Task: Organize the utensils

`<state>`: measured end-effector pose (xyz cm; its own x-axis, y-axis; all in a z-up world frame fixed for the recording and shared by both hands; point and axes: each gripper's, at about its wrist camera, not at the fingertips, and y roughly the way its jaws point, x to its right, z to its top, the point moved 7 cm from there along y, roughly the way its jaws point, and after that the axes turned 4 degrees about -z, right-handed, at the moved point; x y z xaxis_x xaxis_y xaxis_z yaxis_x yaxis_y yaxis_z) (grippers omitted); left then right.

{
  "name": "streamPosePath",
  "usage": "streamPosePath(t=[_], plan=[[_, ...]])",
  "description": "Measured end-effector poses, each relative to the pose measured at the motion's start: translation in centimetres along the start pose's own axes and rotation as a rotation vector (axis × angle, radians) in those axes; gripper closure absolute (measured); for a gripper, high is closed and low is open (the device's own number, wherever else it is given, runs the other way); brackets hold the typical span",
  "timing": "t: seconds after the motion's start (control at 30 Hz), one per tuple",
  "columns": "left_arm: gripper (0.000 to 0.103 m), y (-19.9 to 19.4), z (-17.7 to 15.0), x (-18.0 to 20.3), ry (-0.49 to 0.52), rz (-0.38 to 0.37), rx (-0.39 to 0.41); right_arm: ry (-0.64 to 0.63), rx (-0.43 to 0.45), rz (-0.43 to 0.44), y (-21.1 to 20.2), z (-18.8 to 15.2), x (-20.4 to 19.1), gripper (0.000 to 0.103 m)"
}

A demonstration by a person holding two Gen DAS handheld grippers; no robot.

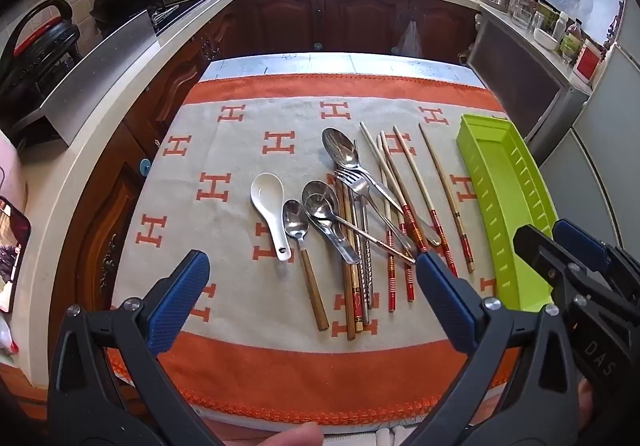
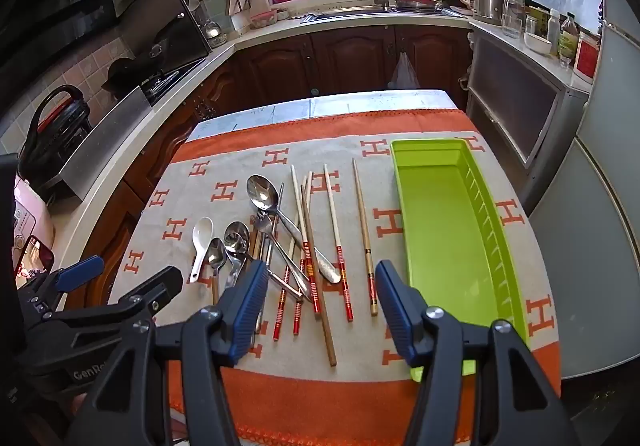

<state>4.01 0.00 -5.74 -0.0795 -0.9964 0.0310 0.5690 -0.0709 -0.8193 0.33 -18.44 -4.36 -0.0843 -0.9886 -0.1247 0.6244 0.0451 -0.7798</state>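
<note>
A heap of utensils lies on an orange and grey cloth (image 1: 224,286) (image 2: 420,126): a white ceramic spoon (image 1: 267,198) (image 2: 202,234), several metal spoons (image 1: 340,150) (image 2: 262,192), a fork (image 1: 352,182), and several chopsticks (image 1: 414,186) (image 2: 334,218). To their right stands an empty lime-green tray (image 1: 500,182) (image 2: 440,238). My left gripper (image 1: 312,262) (image 2: 128,274) hovers open above the near ends of the utensils, holding nothing. My right gripper (image 2: 322,272) (image 1: 554,236) is open too, above the chopstick handles beside the tray's near end.
The cloth covers a small table (image 1: 340,62) in a kitchen. Dark wood cabinets (image 1: 320,18) and a counter with a sink (image 2: 360,12) run behind. A stove (image 1: 176,6) is at the left, a grey cabinet (image 2: 512,102) and a fridge (image 2: 600,206) at the right.
</note>
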Motion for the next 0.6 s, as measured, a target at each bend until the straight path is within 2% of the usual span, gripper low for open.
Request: streamPosePath(t=[0.4, 0.6], plan=[[0.004, 0.8, -1.2, 0.5, 0.003, -0.023, 0.000, -0.002, -0.004, -0.002, 0.0, -0.1, 0.0, 0.047], [0.006, 0.3, -0.5, 0.6, -0.004, -0.040, -0.017, -0.002, -0.004, -0.002, 0.0, -0.1, 0.0, 0.047]])
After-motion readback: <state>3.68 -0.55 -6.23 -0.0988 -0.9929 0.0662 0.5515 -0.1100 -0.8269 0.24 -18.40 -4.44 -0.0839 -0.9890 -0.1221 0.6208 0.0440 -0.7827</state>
